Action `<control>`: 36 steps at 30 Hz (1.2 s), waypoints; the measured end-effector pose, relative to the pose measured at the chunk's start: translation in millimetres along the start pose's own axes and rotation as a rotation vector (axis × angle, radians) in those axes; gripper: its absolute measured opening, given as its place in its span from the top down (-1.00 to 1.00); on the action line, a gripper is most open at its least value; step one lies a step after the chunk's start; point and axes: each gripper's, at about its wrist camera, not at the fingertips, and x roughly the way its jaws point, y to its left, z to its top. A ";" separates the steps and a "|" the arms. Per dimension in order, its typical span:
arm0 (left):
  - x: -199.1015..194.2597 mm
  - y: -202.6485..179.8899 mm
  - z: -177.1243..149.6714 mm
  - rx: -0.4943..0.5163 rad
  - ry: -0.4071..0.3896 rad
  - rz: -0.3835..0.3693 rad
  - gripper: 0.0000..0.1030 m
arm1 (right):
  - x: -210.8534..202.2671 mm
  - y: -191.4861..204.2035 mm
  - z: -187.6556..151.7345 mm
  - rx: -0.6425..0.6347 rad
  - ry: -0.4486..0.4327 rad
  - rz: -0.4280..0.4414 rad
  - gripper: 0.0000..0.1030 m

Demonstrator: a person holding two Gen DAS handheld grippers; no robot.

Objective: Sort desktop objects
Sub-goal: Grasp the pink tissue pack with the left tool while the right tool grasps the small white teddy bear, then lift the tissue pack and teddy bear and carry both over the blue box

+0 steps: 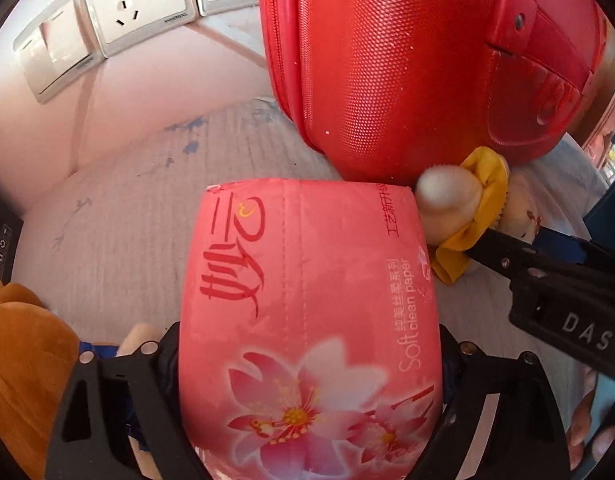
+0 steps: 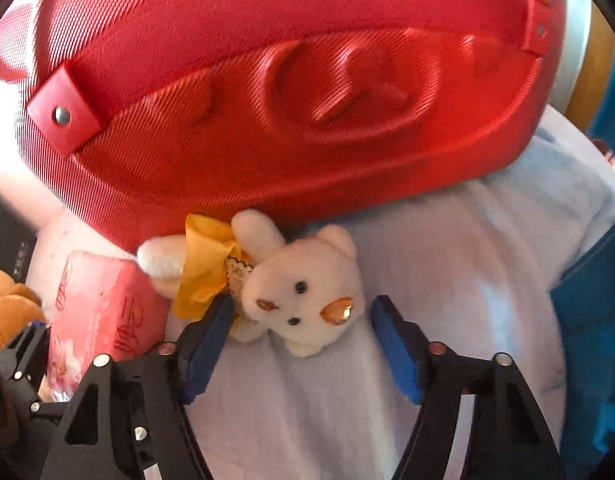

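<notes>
Right, both hand-held grippers are down on their targets.

My left hand-held gripper [image 1: 307, 400] straddles the pink tissue pack [image 1: 307, 320], jaws wide at its sides; whether the pads press I cannot tell. My right hand-held gripper [image 2: 303, 344] stands half-wide around the white plush toy [image 2: 303, 300], left pad touching, right pad apart, so nothing is held. The toy lies against the red case [image 2: 267, 100]; I should centre on its head before closing, clear of the yellow bow [image 2: 207, 272].

Glossy printed plastic wrap on the tissue pack [image 1: 307, 320]. Hard red case [image 2: 267, 80], finely dimpled, shiny. Fuzzy cream plush on the toy bear [image 2: 307, 300], satin yellow bow [image 2: 203, 276]. Soft matt pale cloth [image 2: 447, 280] underneath.
</notes>
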 end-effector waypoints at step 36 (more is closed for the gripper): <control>-335.0 -8.6 -150.1 -0.042 -0.306 0.064 -0.66 | -345.1 75.6 -161.2 -0.112 -0.366 -0.015 0.03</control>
